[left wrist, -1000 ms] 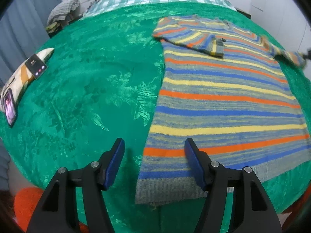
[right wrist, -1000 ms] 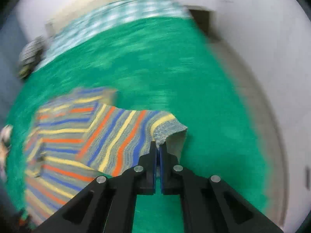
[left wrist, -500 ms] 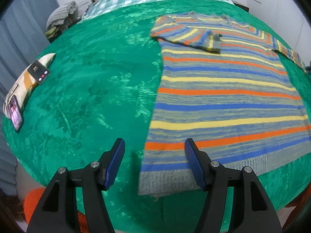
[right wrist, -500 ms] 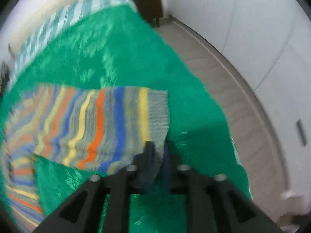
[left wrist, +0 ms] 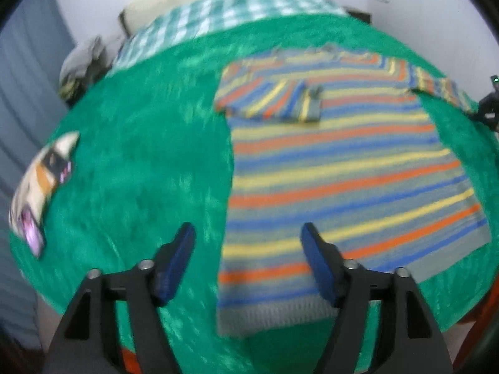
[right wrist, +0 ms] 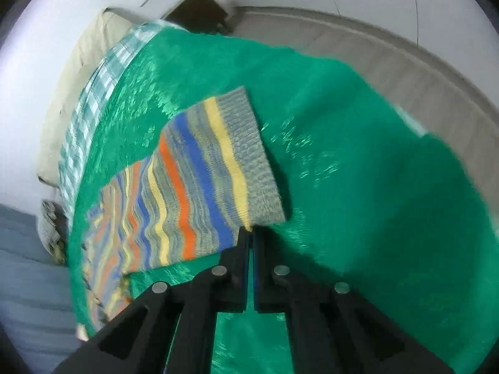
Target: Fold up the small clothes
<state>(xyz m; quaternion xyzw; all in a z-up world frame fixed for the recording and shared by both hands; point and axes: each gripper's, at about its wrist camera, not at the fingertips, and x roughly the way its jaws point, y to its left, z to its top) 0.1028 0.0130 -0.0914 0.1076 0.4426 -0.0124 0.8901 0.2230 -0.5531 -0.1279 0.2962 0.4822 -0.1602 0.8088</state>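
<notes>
A striped sweater in orange, blue, yellow and grey lies flat on the green bedspread. Its left sleeve is folded across the chest. Its right sleeve is stretched out sideways over the bedspread. My right gripper is shut on the near corner of that sleeve's grey cuff; it also shows at the right edge of the left wrist view. My left gripper is open and empty, hovering above the sweater's bottom left hem.
A patterned cushion with two phones on it lies at the bed's left edge. A checked sheet and pillow lie at the head. Bundled clothes sit at the far left. Bare floor runs beyond the bed's right side.
My right gripper has pulled the right sleeve outward, from lifted over the body to stretched flat on the bedspread. My left gripper has risen and drawn back a little, staying open.
</notes>
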